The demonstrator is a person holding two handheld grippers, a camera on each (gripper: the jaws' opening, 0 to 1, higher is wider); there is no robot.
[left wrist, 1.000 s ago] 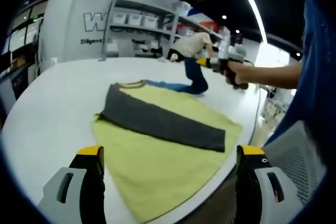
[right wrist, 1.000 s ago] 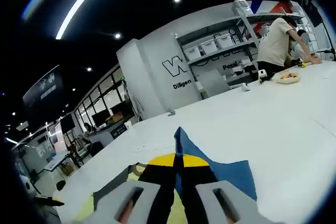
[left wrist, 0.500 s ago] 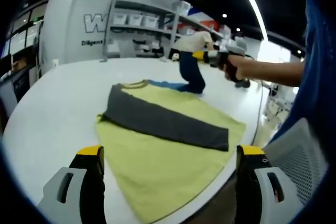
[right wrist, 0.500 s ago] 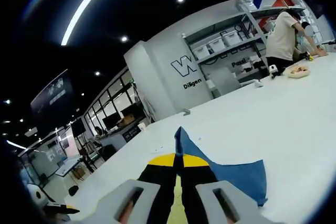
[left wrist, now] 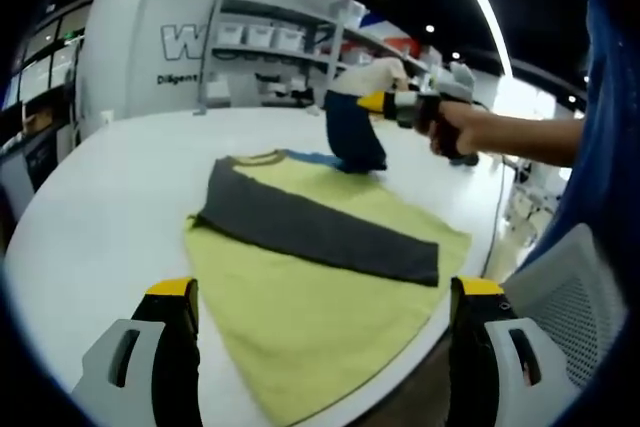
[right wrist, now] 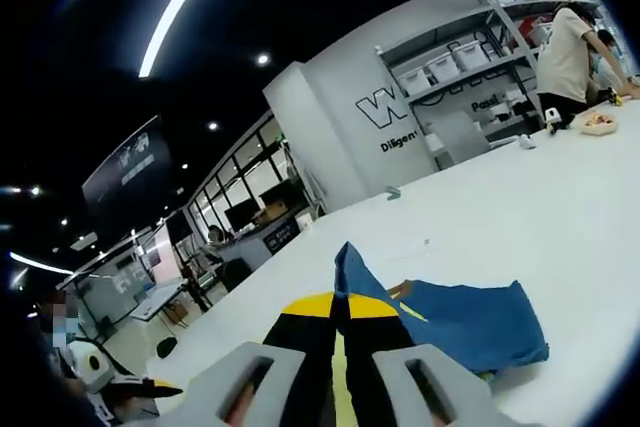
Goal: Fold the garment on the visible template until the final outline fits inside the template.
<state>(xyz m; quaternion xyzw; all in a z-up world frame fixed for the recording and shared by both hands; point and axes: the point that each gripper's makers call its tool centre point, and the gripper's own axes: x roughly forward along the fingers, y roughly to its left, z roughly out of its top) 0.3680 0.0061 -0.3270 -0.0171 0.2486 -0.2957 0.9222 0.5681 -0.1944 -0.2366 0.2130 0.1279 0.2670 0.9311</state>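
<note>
The garment (left wrist: 320, 277) lies flat on the white table (left wrist: 100, 207) ahead of the left tongs (left wrist: 320, 347), a yellow-green body with a dark grey panel (left wrist: 310, 229) folded across it, its long axis running from the near table edge toward the collar at the far side. What the coming fold turns on is the blue sleeve (left wrist: 350, 137) at the far right corner — it is lifted clear of the table by the right tongs (left wrist: 385, 104), which stand well beyond the garment's body, so the sleeve must travel back toward the left tongs and across the grey panel. In the right gripper view the right tongs (right wrist: 340, 322) are clenched on the blue fabric (right wrist: 455, 322), a peak of it pinched between the tips and the rest draped down onto the table. The left tongs hang released, jaws spread wide, near the garment's hem and touching nothing; the right hand is plainly the one nearer the work. Against the earlier pictures the sleeve hangs longer and more upright from the right tongs, and more blue cloth spreads out in the right gripper view — while the left tongs and the garment's body sit as they did.
</note>
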